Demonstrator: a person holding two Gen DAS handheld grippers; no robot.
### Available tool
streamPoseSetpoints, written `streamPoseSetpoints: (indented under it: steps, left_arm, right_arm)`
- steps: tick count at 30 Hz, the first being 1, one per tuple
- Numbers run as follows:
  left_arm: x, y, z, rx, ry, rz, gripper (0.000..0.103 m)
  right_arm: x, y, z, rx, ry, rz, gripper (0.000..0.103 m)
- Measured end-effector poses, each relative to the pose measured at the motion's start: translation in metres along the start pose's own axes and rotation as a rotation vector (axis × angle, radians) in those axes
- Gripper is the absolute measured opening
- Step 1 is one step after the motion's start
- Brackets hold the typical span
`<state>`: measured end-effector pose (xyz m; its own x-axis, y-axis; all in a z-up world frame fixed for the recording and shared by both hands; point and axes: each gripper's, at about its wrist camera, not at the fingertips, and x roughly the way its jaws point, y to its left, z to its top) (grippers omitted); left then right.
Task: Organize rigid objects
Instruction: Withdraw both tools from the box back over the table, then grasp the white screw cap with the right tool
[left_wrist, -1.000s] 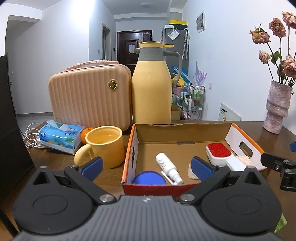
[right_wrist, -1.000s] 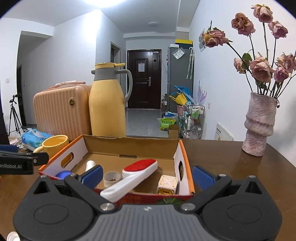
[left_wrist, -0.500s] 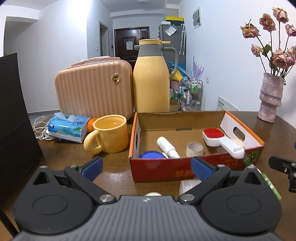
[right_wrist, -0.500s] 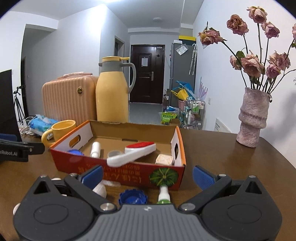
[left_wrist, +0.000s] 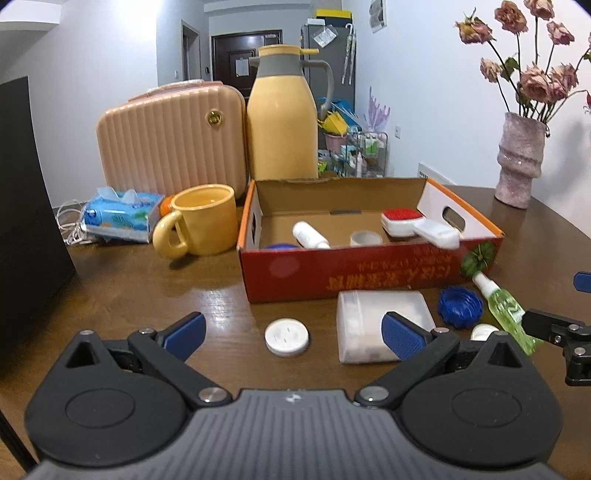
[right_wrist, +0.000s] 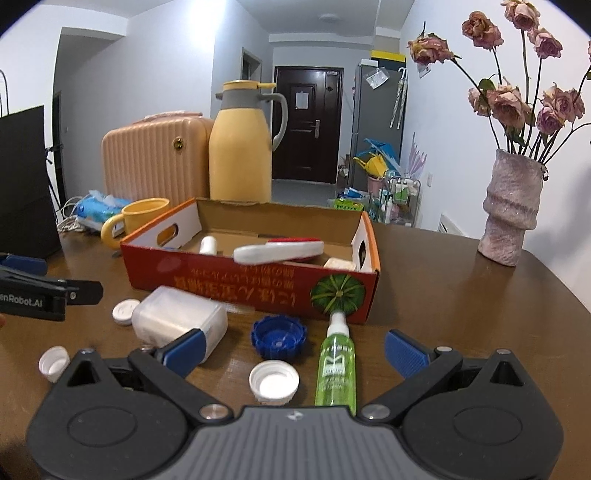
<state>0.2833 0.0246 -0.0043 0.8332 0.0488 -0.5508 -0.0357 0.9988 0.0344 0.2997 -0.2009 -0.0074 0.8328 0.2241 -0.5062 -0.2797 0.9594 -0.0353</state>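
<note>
A red cardboard box (left_wrist: 369, 275) (right_wrist: 236, 280) holds a red-and-white brush (left_wrist: 417, 223), a white bottle (left_wrist: 310, 236) and a small cup (left_wrist: 365, 238). In front of it on the table lie a translucent white container (left_wrist: 373, 314) (right_wrist: 173, 319), a white lid (left_wrist: 287, 336), a blue cap (left_wrist: 460, 305) (right_wrist: 279, 336), a green spray bottle (left_wrist: 506, 306) (right_wrist: 336, 363) and white caps (right_wrist: 274, 381). My left gripper (left_wrist: 293, 334) is open and empty above the white lid. My right gripper (right_wrist: 295, 349) is open and empty over the blue cap and spray bottle.
A yellow mug (left_wrist: 201, 219), tissue pack (left_wrist: 120, 216), peach case (left_wrist: 171, 134) and yellow thermos (left_wrist: 282, 118) stand behind and left of the box. A pink vase with dried roses (right_wrist: 511, 206) stands at the right. A black bag (left_wrist: 26, 206) stands at the left.
Both grippers have pulled back from over the box toward the table's near edge. The loose items in front of the box have come into view. Both stay open.
</note>
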Motion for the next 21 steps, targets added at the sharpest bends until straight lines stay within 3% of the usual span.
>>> streamPoseSetpoints:
  steps: [18,21]
  left_arm:
    - [0.007,0.0,-0.019,-0.012,0.049,-0.017,0.103]
    - [0.009,0.001,-0.02,-0.016,0.052,-0.015,0.103]
  right_arm:
    - [0.014,0.011,-0.015,-0.026,0.073,0.031,0.092]
    - [0.019,0.011,-0.015,-0.022,0.083,0.044,0.086]
